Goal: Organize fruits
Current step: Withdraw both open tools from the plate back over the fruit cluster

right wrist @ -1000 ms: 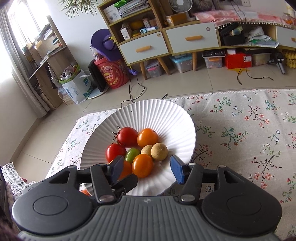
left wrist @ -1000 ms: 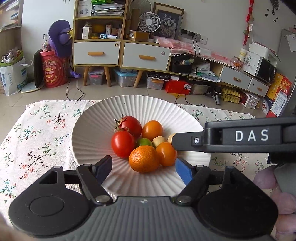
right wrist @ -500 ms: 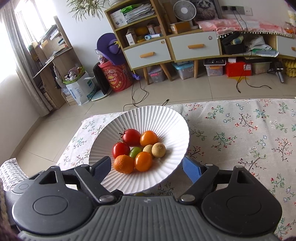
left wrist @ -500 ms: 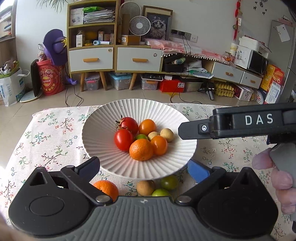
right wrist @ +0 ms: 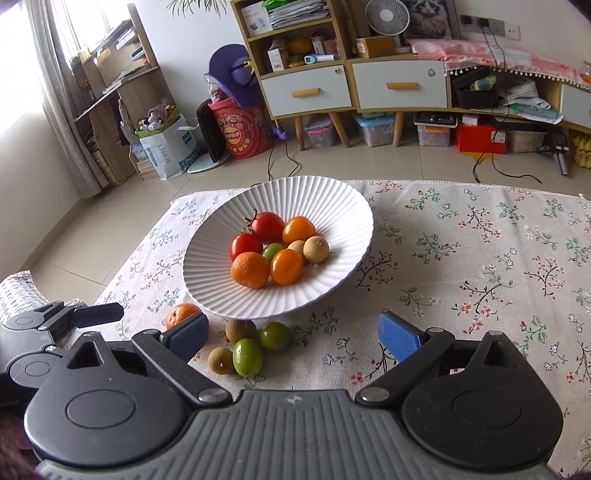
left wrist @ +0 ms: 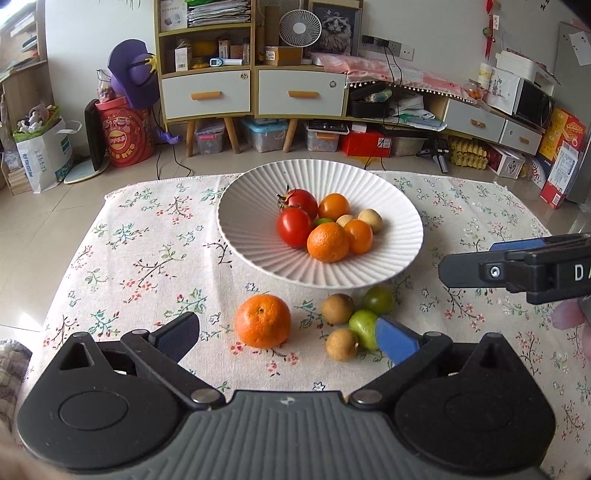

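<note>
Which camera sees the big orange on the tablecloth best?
The left wrist view. There the orange on the cloth sits whole and close, just in front of the white plate. In the right wrist view only a small piece of it peeks out, mostly hidden behind a finger of the right gripper.

Floral tablecloth [left wrist: 147, 258], drawer cabinet [left wrist: 255, 92], small fan [left wrist: 300, 27], red drum [left wrist: 125, 136] behind.

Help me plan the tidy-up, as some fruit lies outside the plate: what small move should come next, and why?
Probably lower the left gripper, jaws open and empty, onto the loose orange just ahead of it. The orange lies on the tablecloth, apart from the other loose fruits, while the white plate has room.
</note>
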Demonstrator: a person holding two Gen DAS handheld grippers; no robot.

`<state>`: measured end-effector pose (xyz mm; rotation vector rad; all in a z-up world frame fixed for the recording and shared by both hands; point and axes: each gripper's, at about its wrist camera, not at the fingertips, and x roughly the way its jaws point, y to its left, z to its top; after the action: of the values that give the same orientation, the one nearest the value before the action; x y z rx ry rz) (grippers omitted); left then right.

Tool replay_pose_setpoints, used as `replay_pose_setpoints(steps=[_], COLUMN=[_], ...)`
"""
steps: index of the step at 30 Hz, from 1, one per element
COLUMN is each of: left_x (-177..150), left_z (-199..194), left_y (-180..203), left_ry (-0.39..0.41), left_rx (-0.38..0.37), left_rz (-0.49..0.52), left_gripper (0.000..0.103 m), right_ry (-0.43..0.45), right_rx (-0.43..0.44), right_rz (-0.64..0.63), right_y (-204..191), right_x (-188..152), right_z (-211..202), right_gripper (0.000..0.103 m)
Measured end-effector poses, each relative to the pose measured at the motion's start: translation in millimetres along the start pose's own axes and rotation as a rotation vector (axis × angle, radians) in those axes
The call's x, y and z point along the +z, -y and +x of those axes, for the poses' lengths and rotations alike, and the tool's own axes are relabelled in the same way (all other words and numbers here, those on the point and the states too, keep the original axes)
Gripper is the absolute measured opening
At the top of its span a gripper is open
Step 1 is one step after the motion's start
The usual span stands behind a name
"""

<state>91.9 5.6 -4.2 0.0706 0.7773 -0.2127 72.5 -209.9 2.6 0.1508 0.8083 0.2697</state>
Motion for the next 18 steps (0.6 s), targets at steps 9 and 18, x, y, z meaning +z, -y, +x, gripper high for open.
replay_pose_setpoints(steps=[9,18], left_x=[-19,-35], left_z=[-6,2], left_y=[-8,-21], left_ry=[-0.038,-0.063], left_rx=[-0.006,0.028], left_rz=[0.022,0.033], left_gripper=[0.099,0.099], right_ry=[-0.027,-0.042], right_rx=[0.0,-0.026], right_rz=[-0.037,-0.1], right_y=[-6,-11], right_x=[-16,-35], right_z=[-7,-2], right_gripper=[0.099,0.1])
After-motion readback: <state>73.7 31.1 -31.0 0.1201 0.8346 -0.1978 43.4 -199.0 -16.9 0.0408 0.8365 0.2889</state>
